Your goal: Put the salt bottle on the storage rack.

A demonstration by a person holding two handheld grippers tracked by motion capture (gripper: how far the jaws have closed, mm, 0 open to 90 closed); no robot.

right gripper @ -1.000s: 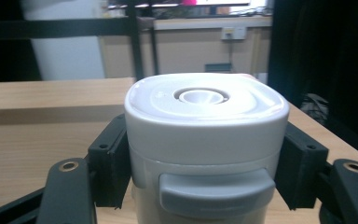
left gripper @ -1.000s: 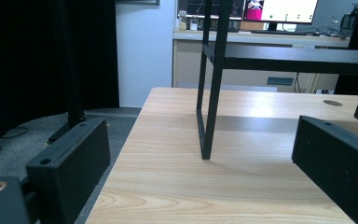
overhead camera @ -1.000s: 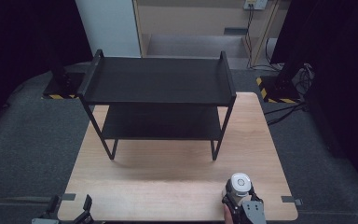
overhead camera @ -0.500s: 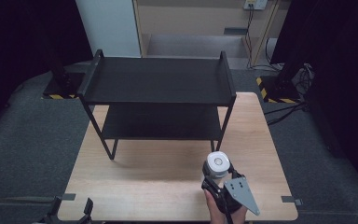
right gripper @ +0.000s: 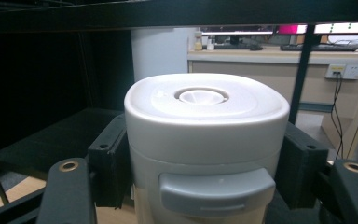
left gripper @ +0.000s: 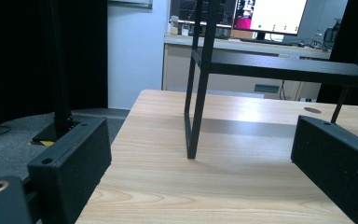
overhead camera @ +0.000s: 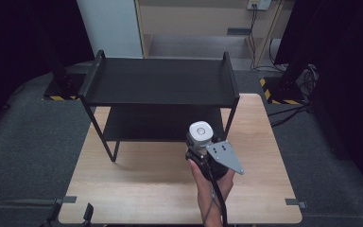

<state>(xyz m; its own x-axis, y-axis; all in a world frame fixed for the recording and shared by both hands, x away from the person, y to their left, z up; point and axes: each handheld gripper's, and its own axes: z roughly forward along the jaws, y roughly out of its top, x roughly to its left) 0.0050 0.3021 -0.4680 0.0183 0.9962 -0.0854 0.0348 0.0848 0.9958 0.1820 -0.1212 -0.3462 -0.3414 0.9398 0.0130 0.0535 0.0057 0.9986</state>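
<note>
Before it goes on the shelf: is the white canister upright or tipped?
Upright. The white canister stands lid-up, clamped between the right gripper jaws.

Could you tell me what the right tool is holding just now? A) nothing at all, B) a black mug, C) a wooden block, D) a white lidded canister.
D: in the right gripper view the right tool has its black jaws pressed against both sides of the white lidded canister, in front of the black shelf rack.
</note>
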